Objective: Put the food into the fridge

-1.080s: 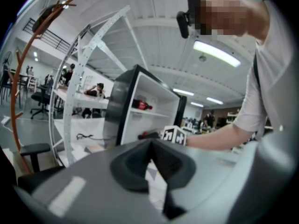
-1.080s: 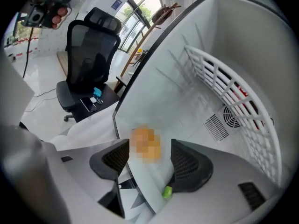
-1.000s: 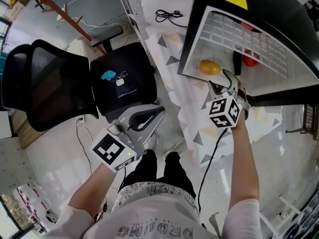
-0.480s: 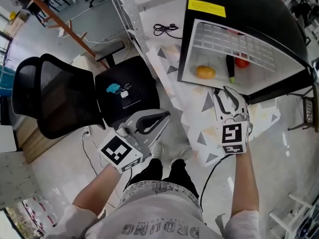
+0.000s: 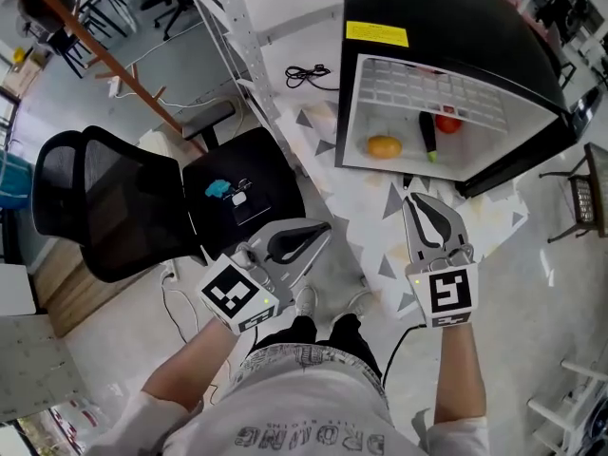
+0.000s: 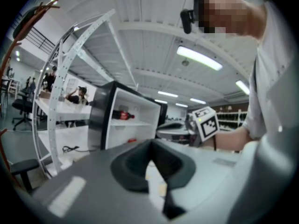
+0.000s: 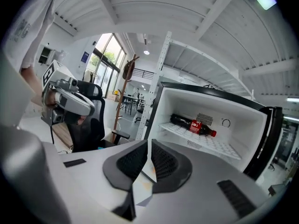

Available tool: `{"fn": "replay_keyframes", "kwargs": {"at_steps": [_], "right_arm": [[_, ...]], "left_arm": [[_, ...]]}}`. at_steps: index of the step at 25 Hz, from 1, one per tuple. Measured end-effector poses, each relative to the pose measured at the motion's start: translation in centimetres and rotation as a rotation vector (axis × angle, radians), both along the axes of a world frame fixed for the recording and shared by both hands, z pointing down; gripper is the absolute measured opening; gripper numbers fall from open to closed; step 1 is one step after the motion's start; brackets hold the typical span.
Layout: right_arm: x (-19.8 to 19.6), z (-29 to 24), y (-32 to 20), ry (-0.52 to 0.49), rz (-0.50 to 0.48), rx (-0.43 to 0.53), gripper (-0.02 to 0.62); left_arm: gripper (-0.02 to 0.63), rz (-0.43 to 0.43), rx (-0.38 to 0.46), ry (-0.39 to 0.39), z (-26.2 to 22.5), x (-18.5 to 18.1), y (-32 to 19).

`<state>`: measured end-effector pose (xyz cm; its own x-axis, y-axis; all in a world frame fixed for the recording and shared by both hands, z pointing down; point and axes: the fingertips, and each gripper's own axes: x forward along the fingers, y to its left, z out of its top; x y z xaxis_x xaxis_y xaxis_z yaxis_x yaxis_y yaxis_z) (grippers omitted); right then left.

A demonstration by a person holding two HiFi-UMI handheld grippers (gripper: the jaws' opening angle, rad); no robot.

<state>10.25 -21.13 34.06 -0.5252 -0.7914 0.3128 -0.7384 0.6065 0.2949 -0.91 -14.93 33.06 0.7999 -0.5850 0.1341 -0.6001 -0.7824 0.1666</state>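
The black mini fridge (image 5: 494, 55) stands open on the floor, white inside. An orange (image 5: 384, 146), a dark long item (image 5: 427, 133) and a red item (image 5: 449, 122) lie in it below the wire shelf (image 5: 418, 84). In the right gripper view a cola bottle (image 7: 194, 124) lies on that shelf. My right gripper (image 5: 411, 199) hovers just outside the fridge mouth, its jaws closing with nothing between them. My left gripper (image 5: 321, 228) is shut and empty, held over the floor beside the chair.
A black office chair (image 5: 123, 207) stands at the left with a small blue thing (image 5: 218, 190) on its seat. A white metal rack (image 5: 233, 27) and a black cable (image 5: 309, 72) are beyond it. The fridge's open door edge (image 5: 575, 112) is at the right.
My right gripper has drawn back out of the fridge mouth toward me and its jaws have come together. The whole view has shifted back from the fridge; the left gripper has stayed shut.
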Motion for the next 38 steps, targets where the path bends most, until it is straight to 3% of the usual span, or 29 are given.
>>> {"fn": "replay_keyframes", "kwargs": {"at_steps": [14,27,38], "right_arm": [[-1.1,-1.6,4.4,-0.187,0.040,-0.065,0.005],[0.7,-2.2,5.7,-0.260,0.097,-0.080,0.003],[0.8,-2.5,6.2,-0.268,0.083,-0.084,0.003]], "left_arm": [[0.006,0.040,0.041,0.007,-1.9,-0.6,0.7],[0.006,0.047,0.045,0.011,-2.2,-0.5,1.2],[0.006,0.054,0.052,0.012,-2.6,0.6,1.4]]}}
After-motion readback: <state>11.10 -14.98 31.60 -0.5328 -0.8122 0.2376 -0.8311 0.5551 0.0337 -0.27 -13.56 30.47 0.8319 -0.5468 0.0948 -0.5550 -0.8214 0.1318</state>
